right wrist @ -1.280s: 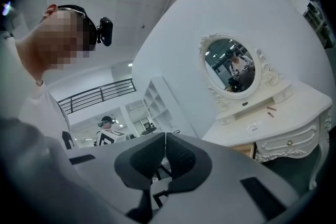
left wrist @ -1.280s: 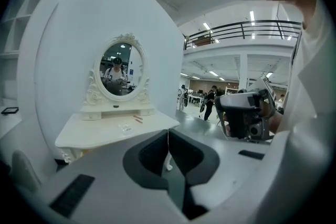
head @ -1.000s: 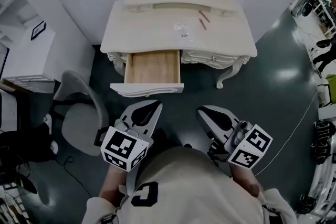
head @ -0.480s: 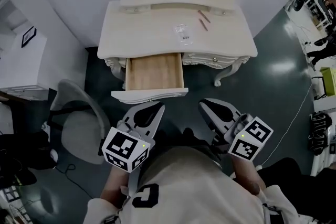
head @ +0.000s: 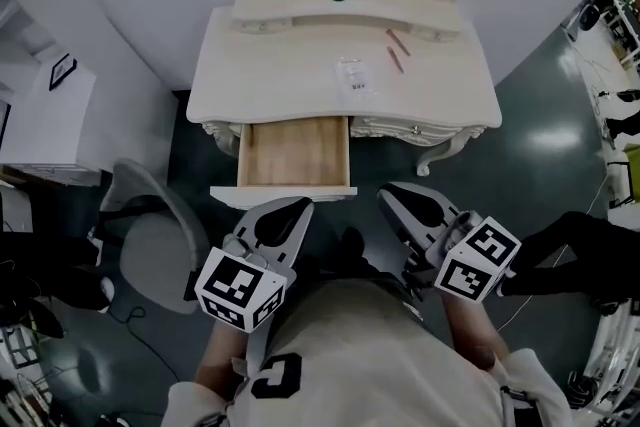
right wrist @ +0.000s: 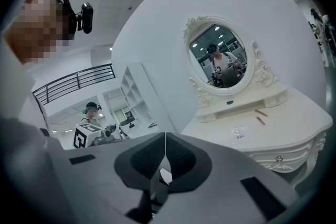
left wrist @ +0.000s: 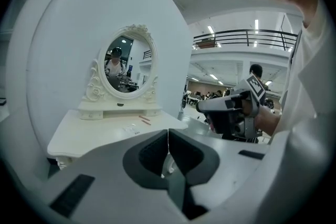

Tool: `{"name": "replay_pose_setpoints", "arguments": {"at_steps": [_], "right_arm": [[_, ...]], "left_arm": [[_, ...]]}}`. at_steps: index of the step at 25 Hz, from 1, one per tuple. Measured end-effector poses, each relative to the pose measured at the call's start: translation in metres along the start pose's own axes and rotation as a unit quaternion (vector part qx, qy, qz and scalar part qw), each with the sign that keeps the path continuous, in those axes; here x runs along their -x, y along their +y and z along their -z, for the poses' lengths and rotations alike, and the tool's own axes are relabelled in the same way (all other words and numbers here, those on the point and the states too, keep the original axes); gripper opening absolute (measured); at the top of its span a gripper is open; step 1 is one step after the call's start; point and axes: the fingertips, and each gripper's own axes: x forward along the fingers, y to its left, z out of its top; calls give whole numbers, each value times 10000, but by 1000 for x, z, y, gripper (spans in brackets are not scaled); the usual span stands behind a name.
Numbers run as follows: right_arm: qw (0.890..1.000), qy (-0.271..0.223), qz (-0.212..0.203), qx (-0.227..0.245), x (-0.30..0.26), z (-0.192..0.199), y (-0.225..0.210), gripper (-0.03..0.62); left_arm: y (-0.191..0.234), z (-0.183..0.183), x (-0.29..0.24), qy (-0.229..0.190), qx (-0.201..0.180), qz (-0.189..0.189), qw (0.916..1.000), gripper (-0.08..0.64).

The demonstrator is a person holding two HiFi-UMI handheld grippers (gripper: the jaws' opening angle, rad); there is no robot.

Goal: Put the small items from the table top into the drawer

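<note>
Pointing left tool (head: pixel 299 205), right tool (head: pixel 386 196) toward open drawer (head: pixel 293 151), jaws together

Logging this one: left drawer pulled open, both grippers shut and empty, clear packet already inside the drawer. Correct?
Not quite. The head view shows the clear packet still lying on the table top; the open drawer holds nothing. The rest stands.

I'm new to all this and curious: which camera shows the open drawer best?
The head view: it looks straight down into the drawer, wooden bottom and all. Each gripper view shows the dressing table top, but the left tongs and right tongs block the drawer.
</note>
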Motion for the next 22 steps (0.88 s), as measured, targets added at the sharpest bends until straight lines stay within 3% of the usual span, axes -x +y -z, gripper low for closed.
{"name": "replay_pose_setpoints", "arguments": {"at_steps": [12, 22], "right_arm": [[9984, 312, -67, 463, -28, -24, -66, 29], [9822, 1287, 702, 1177, -82, -4, -159, 31]], "left_arm": [[14, -11, -46, 162, 21, -234, 9996, 57], [24, -10, -62, 282, 149, -391, 9987, 57]]}}
